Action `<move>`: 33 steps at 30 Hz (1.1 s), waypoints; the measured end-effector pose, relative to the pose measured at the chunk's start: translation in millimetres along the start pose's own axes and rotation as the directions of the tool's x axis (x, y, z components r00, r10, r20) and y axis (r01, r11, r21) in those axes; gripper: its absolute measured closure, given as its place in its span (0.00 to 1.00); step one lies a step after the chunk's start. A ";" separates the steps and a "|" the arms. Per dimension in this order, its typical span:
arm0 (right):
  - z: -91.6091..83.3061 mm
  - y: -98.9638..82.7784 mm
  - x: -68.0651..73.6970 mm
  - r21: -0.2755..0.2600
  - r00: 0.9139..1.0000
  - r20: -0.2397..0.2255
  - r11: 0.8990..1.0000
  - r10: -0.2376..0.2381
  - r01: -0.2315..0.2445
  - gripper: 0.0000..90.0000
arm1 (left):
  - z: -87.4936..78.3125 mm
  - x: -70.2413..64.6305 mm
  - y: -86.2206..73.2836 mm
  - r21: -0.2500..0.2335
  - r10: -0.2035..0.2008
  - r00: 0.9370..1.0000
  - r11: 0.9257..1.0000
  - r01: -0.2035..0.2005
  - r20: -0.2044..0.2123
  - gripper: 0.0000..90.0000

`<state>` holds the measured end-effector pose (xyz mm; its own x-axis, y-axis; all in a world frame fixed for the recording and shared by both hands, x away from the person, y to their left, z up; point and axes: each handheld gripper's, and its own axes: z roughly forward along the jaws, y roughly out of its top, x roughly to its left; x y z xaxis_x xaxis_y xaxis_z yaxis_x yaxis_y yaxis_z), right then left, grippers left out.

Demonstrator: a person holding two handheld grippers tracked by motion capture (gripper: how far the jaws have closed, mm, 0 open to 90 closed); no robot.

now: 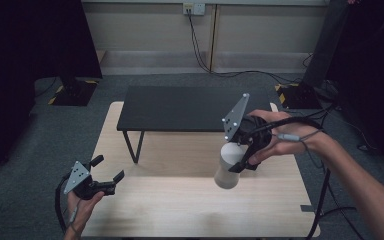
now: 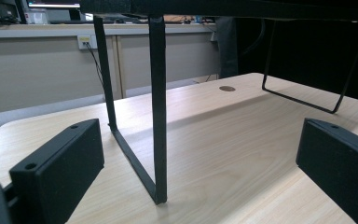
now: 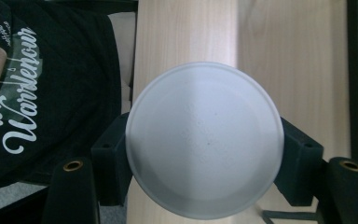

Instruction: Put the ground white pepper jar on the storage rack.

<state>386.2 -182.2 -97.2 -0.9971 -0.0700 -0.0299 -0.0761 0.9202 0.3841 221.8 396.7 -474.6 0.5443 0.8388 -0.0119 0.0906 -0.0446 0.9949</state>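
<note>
One white cup (image 1: 228, 166) clamped between my right gripper (image 1: 240, 162) jaws, lifted above the table (image 1: 190, 210), long axis tilted, base facing down-left, one black shelf (image 1: 180, 107) beyond, my left gripper (image 1: 111, 176) wide open, empty.

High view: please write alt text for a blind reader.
The right gripper holds a white cup above a wooden table. The left gripper is open near the table's left edge; a black shelf stands behind.

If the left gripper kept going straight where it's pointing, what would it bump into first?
Probably the black stand's near leg. In the left gripper view it rises between the open jaws of the left gripper, slightly left of centre, though depth is hard to judge.
</note>
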 end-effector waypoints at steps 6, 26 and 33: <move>-13.1 13.2 -14.9 -0.006 0.999 0.029 0.999 0.044 -0.044 0.37 | -0.8 -0.2 -0.4 -0.004 -0.005 1.000 1.000 0.005 -0.006 0.00; -30.4 44.8 -88.4 -0.027 0.943 0.210 0.966 0.259 -0.259 0.37 | -0.5 0.9 -0.6 -0.001 -0.002 1.000 1.000 0.002 -0.006 0.00; -25.2 38.8 -117.8 -0.053 0.910 0.247 0.942 0.333 -0.330 0.37 | -1.1 1.5 -0.6 -0.003 -0.002 1.000 1.000 0.002 -0.007 0.00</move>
<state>500.7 -147.9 -55.5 -0.9325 0.3379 -0.1276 0.2577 0.8700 0.4204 221.6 398.6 -475.2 0.5382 0.8427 -0.0137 0.0895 -0.0411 0.9951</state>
